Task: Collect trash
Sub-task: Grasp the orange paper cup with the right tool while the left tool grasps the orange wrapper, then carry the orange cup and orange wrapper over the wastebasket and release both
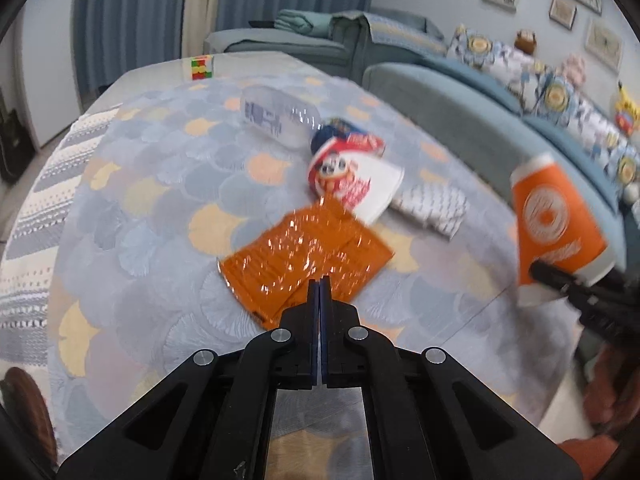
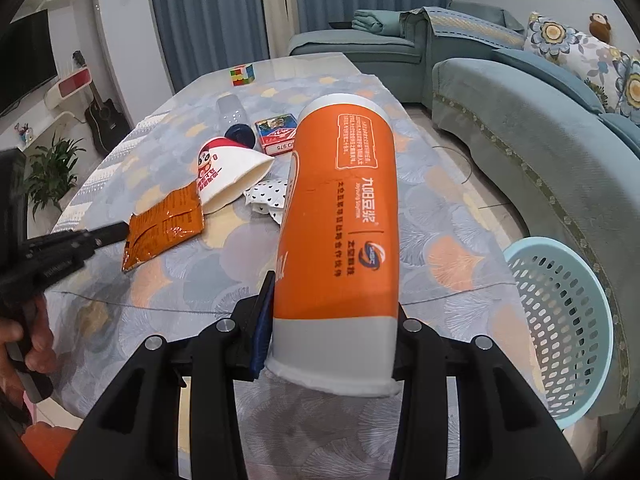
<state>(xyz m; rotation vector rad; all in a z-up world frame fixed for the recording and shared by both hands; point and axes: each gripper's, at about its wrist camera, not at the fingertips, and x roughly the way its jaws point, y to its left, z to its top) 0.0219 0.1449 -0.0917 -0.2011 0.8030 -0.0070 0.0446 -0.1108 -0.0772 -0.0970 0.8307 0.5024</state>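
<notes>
Right gripper (image 2: 332,316): I pinch the tall orange paper cup (image 2: 340,216)
Left gripper (image 1: 320,284): mine, pressed together, empty
Bin: pale-blue perforated plastic basket (image 2: 568,320) low to my right

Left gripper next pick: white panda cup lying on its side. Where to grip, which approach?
Grip the white panda cup at its open rim, one finger inside the mouth, one outside. It lies tipped with the mouth facing the near right, partly over the orange foil wrapper. The left gripper, now shut, must open and probably come in low from that side.
</notes>
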